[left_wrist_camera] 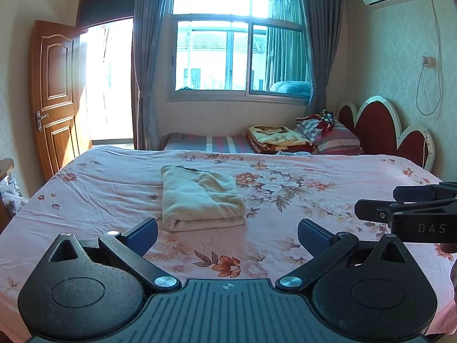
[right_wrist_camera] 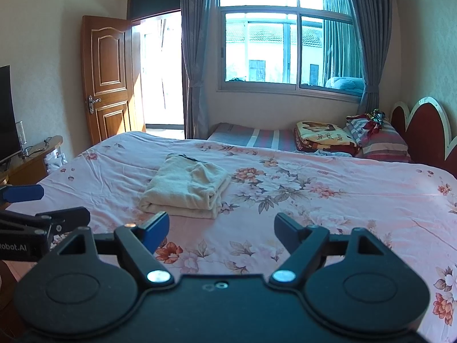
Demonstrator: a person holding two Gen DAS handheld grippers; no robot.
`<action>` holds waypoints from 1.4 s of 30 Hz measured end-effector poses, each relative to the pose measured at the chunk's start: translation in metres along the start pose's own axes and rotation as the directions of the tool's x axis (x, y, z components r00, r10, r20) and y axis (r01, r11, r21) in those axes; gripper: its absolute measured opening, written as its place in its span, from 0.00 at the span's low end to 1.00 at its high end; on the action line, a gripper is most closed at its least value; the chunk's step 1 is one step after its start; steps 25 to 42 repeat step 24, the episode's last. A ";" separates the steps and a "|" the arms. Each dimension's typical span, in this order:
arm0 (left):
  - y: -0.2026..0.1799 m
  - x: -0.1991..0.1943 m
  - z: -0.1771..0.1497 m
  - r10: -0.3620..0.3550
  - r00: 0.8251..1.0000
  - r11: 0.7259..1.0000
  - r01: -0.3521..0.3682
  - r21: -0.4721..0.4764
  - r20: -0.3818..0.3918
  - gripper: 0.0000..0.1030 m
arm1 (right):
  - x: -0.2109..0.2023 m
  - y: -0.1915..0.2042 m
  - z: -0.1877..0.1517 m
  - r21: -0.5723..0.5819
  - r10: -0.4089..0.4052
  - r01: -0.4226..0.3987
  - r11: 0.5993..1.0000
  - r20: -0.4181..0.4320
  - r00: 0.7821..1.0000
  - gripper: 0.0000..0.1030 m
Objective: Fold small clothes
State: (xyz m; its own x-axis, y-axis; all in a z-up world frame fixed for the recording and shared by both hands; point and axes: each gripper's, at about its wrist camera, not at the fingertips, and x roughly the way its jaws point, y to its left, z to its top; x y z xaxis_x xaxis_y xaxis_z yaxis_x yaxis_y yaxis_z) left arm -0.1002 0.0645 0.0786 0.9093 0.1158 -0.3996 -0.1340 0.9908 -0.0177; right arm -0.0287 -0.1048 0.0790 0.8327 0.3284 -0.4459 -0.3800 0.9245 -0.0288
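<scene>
On the floral bedspread (left_wrist_camera: 328, 171) a folded cream garment (left_wrist_camera: 200, 197) lies flat, its long axis running away from the cameras. It sits just ahead of the left gripper (left_wrist_camera: 228, 235) and ahead-left of the right gripper (right_wrist_camera: 221, 230), so the left looks nearer. Both grippers are spread wide and hold nothing.

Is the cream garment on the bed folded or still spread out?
Folded: the cream garment lies as a compact stacked rectangle on the bedspread, layered edges showing in front.

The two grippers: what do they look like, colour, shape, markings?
Both match: the left gripper and right gripper have matte black bodies with round side discs, silver pivot bolts and blue ribbed finger pads. White lettering runs along their sides. No cables or sleeves visible.
</scene>
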 end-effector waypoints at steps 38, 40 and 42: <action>-0.009 0.000 -0.002 -0.025 1.000 0.999 0.024 0.046 0.017 1.00 | 0.002 -0.002 -0.001 -0.005 -0.002 0.002 1.000 -0.002 1.000 0.78; -0.009 0.000 -0.002 -0.025 1.000 0.999 0.024 0.046 0.017 1.00 | 0.002 -0.002 -0.001 -0.005 -0.002 0.002 1.000 -0.002 1.000 0.78; -0.009 0.000 -0.002 -0.025 1.000 0.999 0.024 0.046 0.017 1.00 | 0.002 -0.002 -0.001 -0.005 -0.002 0.002 1.000 -0.002 1.000 0.78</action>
